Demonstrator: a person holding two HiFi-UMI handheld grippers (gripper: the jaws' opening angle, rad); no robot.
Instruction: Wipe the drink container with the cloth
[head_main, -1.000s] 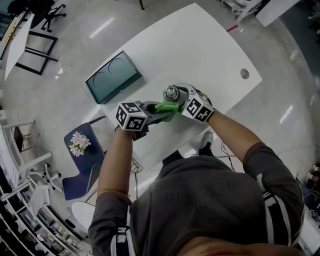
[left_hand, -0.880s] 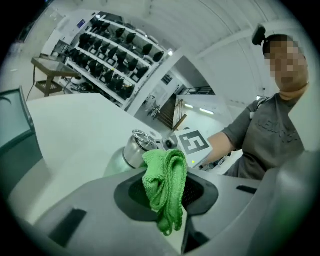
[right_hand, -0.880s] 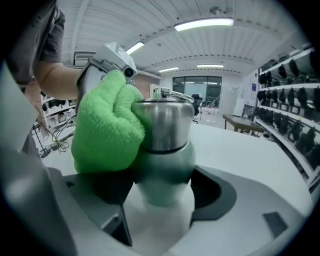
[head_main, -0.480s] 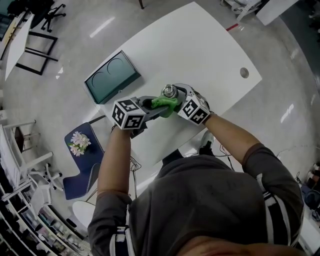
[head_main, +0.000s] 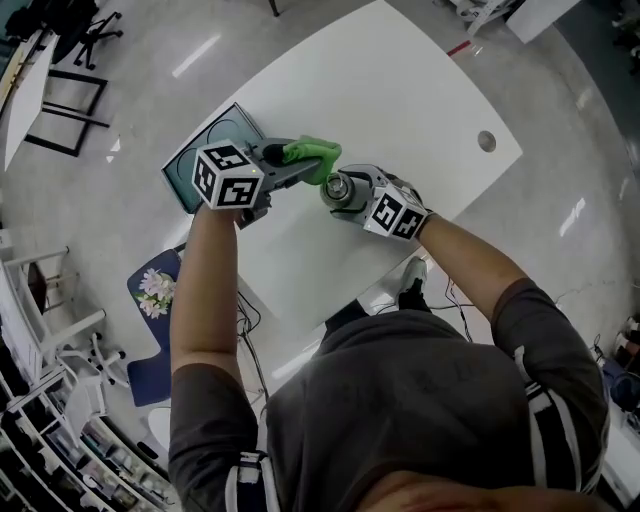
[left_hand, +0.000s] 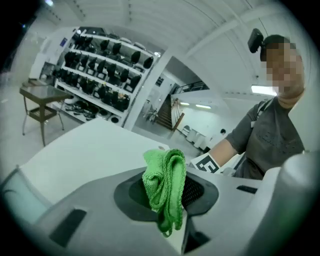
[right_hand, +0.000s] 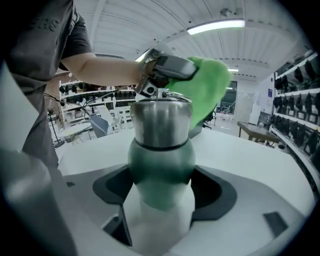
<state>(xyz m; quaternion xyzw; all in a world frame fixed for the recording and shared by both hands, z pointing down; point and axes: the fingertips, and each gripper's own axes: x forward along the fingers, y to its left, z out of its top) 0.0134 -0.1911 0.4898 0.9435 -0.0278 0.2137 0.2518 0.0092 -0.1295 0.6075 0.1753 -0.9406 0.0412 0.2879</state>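
Clamping the bottle by its body, the right gripper's jaws steady it over the worktop for wiping; the left gripper's jaws pinch the cloth, near the bottle but apart, seemingly between strokes

The bottle, green-bodied with a steel cap, stands upright, clamped near its base. The bunched green cloth hangs pinched, close beside that cap.
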